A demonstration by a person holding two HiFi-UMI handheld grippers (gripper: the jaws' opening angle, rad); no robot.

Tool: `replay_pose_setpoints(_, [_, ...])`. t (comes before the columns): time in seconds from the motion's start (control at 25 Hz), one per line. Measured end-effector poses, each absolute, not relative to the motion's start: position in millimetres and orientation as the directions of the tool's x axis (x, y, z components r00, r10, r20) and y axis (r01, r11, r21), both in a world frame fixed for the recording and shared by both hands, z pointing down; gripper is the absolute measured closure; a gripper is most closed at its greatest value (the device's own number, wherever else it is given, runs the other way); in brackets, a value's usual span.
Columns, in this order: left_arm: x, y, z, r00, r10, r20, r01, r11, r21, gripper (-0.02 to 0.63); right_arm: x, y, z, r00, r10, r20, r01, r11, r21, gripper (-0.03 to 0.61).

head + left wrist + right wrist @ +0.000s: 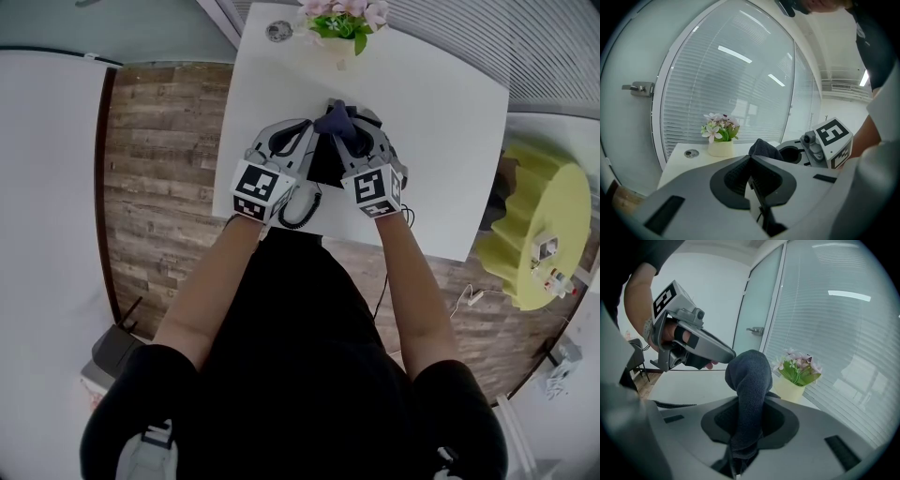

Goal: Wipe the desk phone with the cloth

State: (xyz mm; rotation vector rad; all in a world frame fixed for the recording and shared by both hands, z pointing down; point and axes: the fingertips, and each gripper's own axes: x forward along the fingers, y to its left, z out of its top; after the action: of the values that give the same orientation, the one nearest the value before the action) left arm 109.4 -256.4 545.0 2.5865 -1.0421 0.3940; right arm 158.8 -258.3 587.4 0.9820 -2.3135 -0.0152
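Right gripper (746, 405): we see its fingers clamped on the dark blue cloth (751, 373), which stands up between them.
Left gripper (750, 158): fingers pressed together, holding nothing.
Desk phone (325, 162): on the white table (441, 141), beneath both grippers, mostly hidden.

desk phone (324, 167) largely hidden, cord (298, 212) partly hidden

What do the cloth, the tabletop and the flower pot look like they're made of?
Cloth: dark blue-grey woven or knit fabric, matte; fine textured weave shows. Tabletop: smooth plain white, probably laminate or painted board. Flower pot: pale cream, smooth; ceramic or plastic, unclear.
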Motion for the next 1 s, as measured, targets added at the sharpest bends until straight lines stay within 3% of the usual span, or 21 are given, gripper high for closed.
replay_pose_setpoints(1.0, [94,-199,571,0.671,-0.615,0.414,-0.726,-0.658,0.200,0.603,136,-170,631,-0.567,-0.549,0.614,-0.559,0.804,0.203,0.481])
